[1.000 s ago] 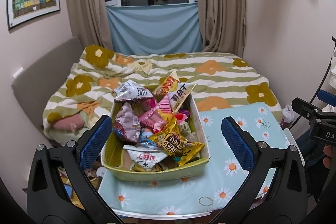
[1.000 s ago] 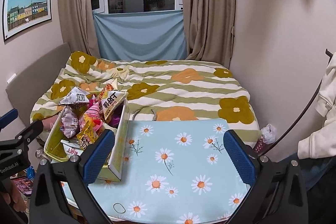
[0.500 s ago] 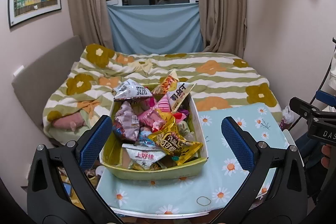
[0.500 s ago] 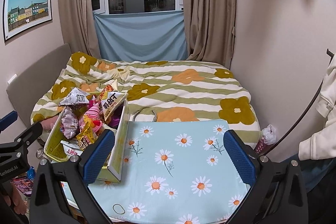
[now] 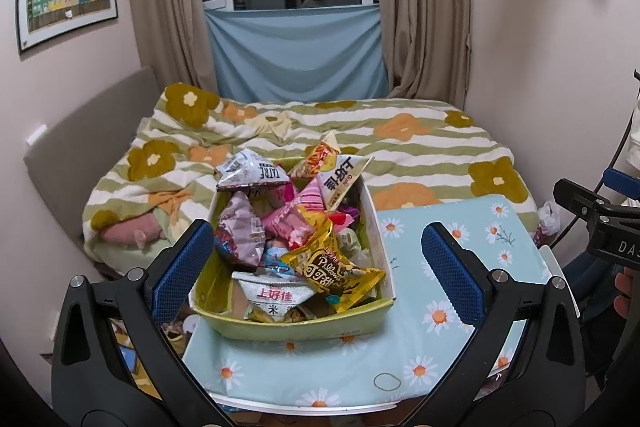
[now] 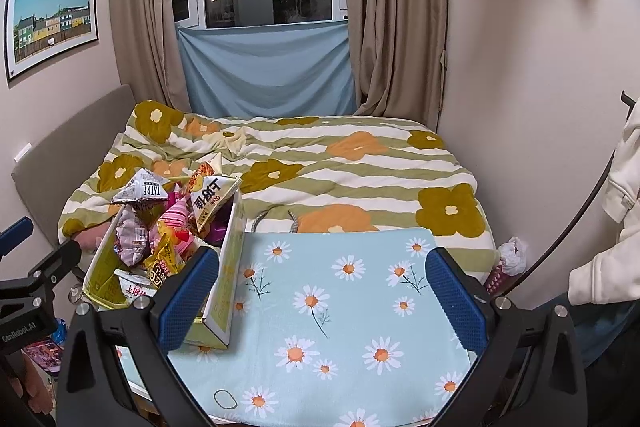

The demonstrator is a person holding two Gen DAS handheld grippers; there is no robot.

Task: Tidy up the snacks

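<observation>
A yellow-green cardboard box heaped with snack packets stands on the left part of a daisy-print table. On top lie a yellow Pillows bag, a white packet with red characters, a pink packet and a grey TATRE bag. My left gripper hovers open in front of the box, nothing between its blue pads. In the right wrist view the box sits at left and my right gripper stands open over the bare tablecloth.
Behind the table lies a bed with a green-striped flower blanket. A wall runs along the right, where a person's white sleeve shows. Clutter lies on the floor at the lower left. Curtains and a window close the far end.
The left wrist view has risen and drawn back slightly, so the box sits a little lower. The right gripper has barely moved. Both stay open.
</observation>
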